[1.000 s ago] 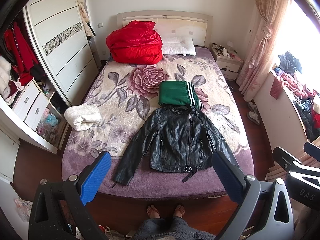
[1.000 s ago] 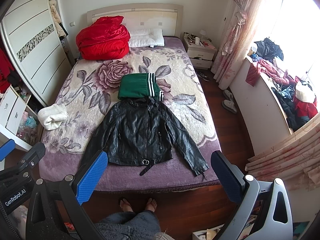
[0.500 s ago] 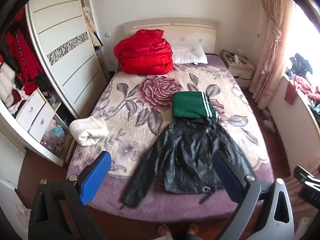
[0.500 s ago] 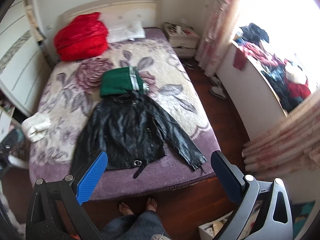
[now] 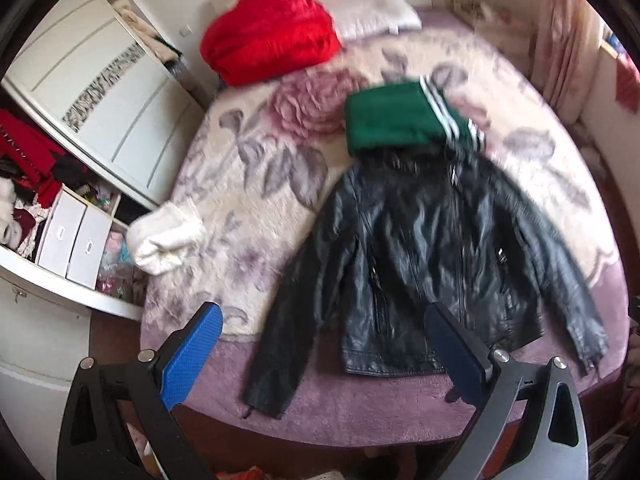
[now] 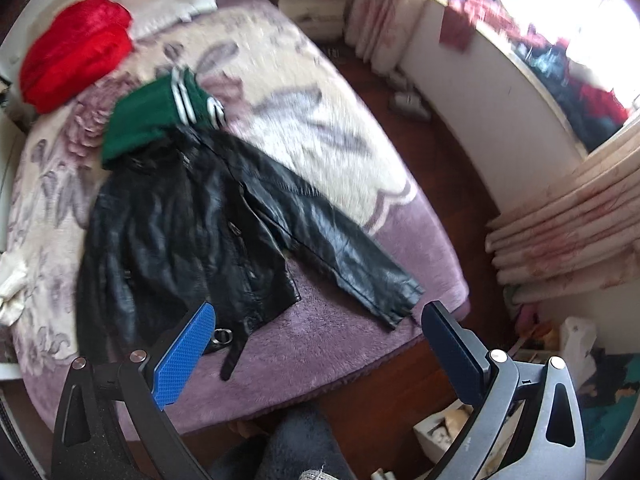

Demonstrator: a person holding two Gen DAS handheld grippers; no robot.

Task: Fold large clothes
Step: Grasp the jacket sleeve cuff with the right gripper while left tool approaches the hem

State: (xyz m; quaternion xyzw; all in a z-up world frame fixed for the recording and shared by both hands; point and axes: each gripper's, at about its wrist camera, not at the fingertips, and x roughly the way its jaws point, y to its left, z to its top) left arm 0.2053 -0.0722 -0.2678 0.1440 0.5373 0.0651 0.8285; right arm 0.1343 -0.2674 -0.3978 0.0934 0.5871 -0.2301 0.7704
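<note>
**Both claws spread above one unfolded jacket**

Your left gripper (image 5: 322, 328) hangs over the near edge of the floral purple-and-cream bed (image 5: 248, 184), tilted downward, its two blue-padded fingers (image 5: 192, 354) wide apart and gripping nothing. Ahead of it and slightly to its right lies one black leather jacket (image 5: 424, 248), front up, both sleeves splayed outward; its hem lies just beyond the right finger. Your right gripper (image 6: 318, 328) is likewise angled down with its fingers parted and empty; the jacket's body (image 6: 180, 236) lies ahead to its left, and one sleeve cuff ends between the fingertips.

Counted ahead of the claws: one folded green garment with white stripes (image 5: 400, 120), touching the jacket's collar; one red quilt bundle (image 5: 272, 36) farther off; one white pillow (image 5: 376, 16) beside it; one rolled white cloth (image 5: 168, 236) well to the left. No legible writing appears in either view; both are motion-blurred.
</note>
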